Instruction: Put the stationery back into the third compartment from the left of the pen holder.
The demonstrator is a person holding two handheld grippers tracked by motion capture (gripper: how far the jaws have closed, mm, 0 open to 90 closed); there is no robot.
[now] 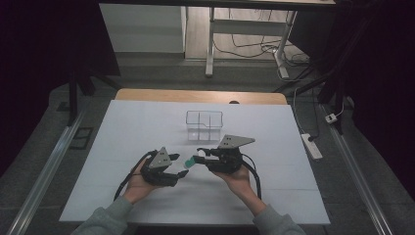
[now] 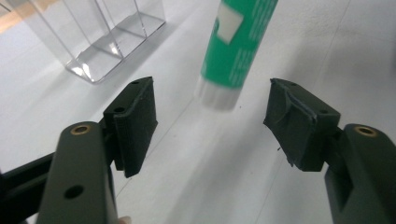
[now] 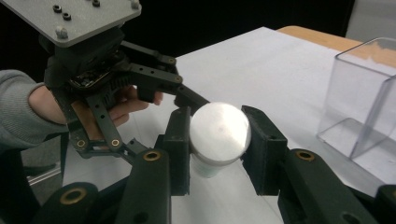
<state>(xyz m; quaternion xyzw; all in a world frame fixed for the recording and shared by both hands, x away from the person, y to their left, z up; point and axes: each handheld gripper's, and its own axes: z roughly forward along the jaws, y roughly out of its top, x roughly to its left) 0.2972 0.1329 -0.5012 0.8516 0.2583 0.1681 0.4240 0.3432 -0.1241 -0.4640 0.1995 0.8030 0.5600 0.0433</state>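
A green glue stick (image 1: 188, 161) with white ends hangs just above the white table (image 1: 147, 127), between the two hands. My right gripper (image 1: 200, 155) is shut on it; in the right gripper view its round white end (image 3: 218, 130) sits clamped between the two pads. My left gripper (image 1: 182, 169) faces it from the left with its jaws wide open. In the left gripper view the stick's white tip (image 2: 217, 95) points toward the open gripper (image 2: 212, 126), a little ahead of the pads and touching neither.
A clear plastic box (image 1: 204, 125) with inner dividers stands on the table behind the grippers, also seen as the clear box (image 2: 98, 37) and the clear box (image 3: 369, 98). The table's wooden far edge (image 1: 200, 95) lies beyond it. A power strip (image 1: 311, 146) lies on the floor at right.
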